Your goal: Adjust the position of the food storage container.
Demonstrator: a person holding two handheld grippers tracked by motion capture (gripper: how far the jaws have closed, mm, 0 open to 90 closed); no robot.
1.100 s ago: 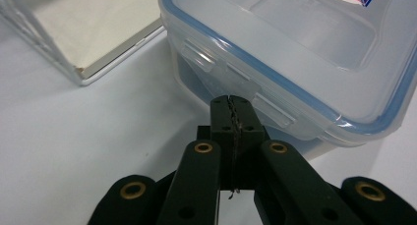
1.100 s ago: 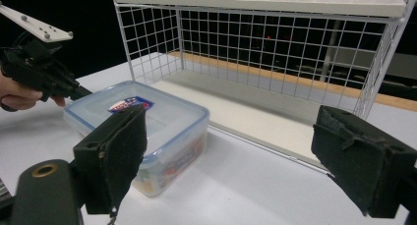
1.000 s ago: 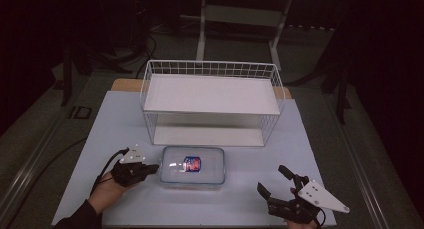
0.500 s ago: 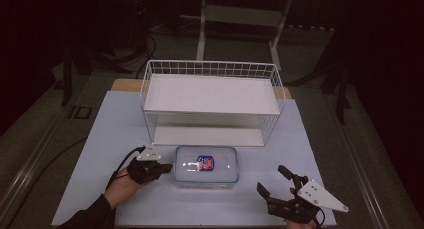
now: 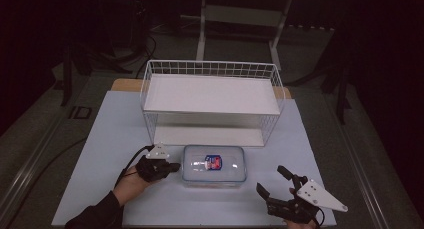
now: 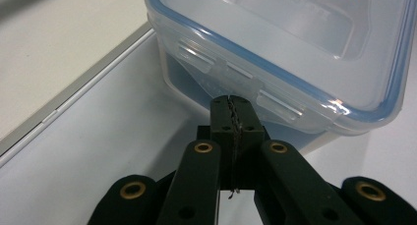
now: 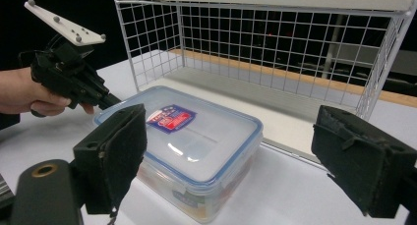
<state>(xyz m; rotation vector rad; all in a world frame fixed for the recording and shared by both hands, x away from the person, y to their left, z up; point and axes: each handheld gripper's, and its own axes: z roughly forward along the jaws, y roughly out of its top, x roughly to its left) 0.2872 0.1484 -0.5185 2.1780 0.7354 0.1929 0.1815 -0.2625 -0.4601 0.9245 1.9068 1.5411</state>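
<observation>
Clear plastic with a blue seal, the lidded container sits on the pale tabletop just in front of the white wire shelf rack. The left gripper has its fingers closed on nothing, tips against the container's side latch. The right gripper waits nearby, its 2 fingers wide open. Pushed off-centre, the container could skew or slide past the rack opening — or the tips could slip off the latch.
</observation>
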